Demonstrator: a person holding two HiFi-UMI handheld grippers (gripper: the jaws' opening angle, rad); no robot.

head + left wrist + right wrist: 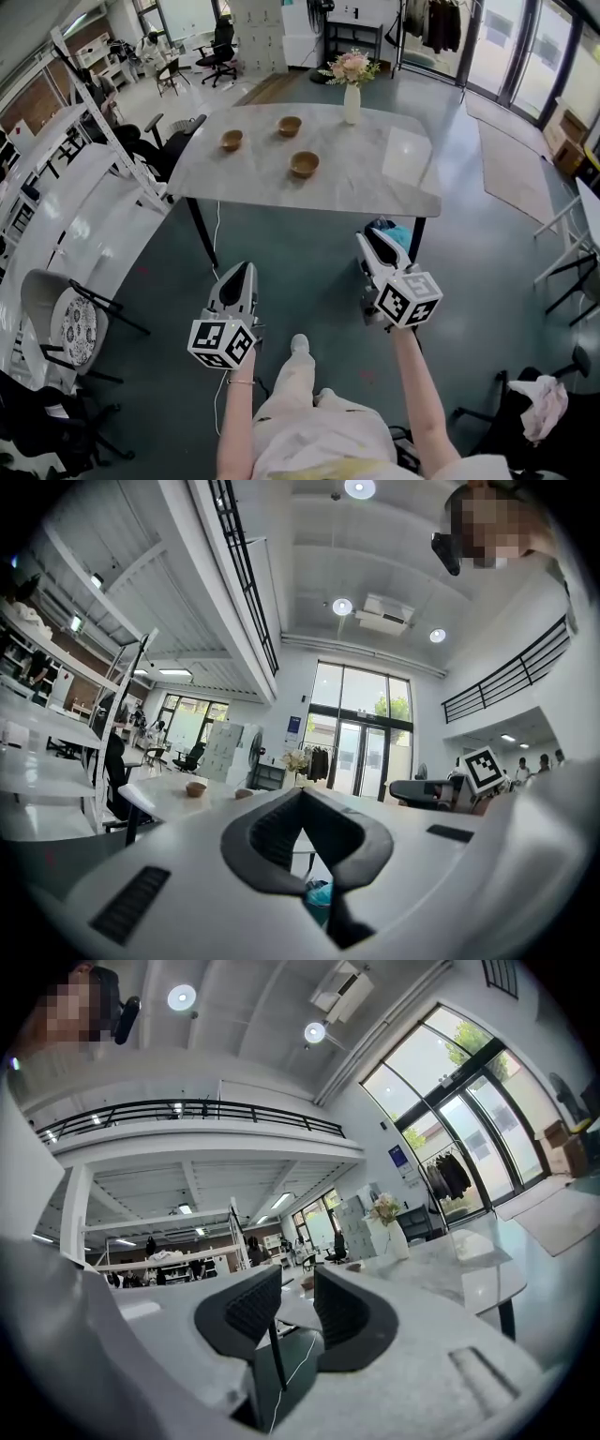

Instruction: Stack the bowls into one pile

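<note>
Three brown wooden bowls stand apart on the white marble table (375, 183): one at the left (232, 141), one at the back (290, 126), one nearer the front (304, 165). Both grippers hang well short of the table, over the floor, pointing level toward it. My left gripper (242, 270) has its pads meeting at the tips (301, 794), with nothing held; two bowls (196, 788) show far beyond it. On my right gripper (369, 241) a gap stands between the pads (297, 1279), which are empty.
A white vase of flowers (352, 94) stands at the table's back edge. A blue bag (398, 234) lies under the table's front right corner. White shelving (66, 187) and a round chair (75, 328) line the left; a chair with cloth (539, 408) sits at the right.
</note>
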